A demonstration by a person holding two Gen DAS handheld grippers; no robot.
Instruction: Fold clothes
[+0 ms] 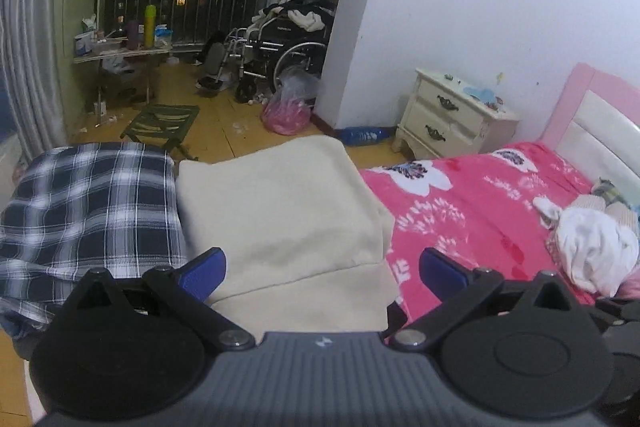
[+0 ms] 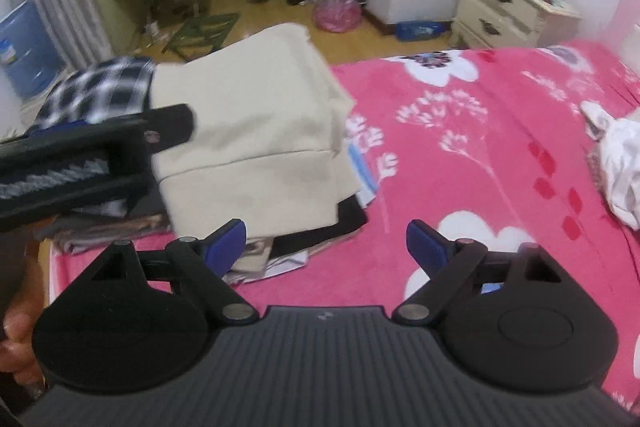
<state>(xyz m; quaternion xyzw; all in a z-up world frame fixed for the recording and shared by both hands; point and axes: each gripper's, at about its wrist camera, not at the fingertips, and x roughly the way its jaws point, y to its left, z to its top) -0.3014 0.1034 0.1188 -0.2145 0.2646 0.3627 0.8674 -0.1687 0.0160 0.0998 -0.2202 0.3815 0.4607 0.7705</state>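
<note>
From the left wrist camera we see our left gripper (image 1: pixel 322 267) with its blue pads spread as wide as they go and nothing between them. Just ahead of the fingertips lies the folded cream garment (image 1: pixel 288 211), flat and squared. To its left, touching its edge, sits the folded navy-and-white plaid shirt (image 1: pixel 92 207). Right of the tool the pink floral blanket (image 1: pixel 472 223) covers the bed, and far to the right on it lies a crumpled white garment (image 1: pixel 592 247), not yet folded. Further ahead, past the bed's edge, stand a cream nightstand (image 1: pixel 452 115) to the right and a wheelchair (image 1: pixel 284 55) heaped with clothes.

From the right wrist camera our right gripper (image 2: pixel 326 247) is wide open too, holding nothing, with bare pink blanket (image 2: pixel 500 163) between and ahead of its pads. The cream garment (image 2: pixel 256 115) lies ahead and to the left, topping a stack of folded clothes (image 2: pixel 304 239) whose dark and pale edges show just beside our left fingertip. The left gripper (image 2: pixel 92 159) reaches in from the far left, blurred, beside the plaid shirt (image 2: pixel 100 91). The crumpled white garment (image 2: pixel 624 163) sits at the far right.
</note>
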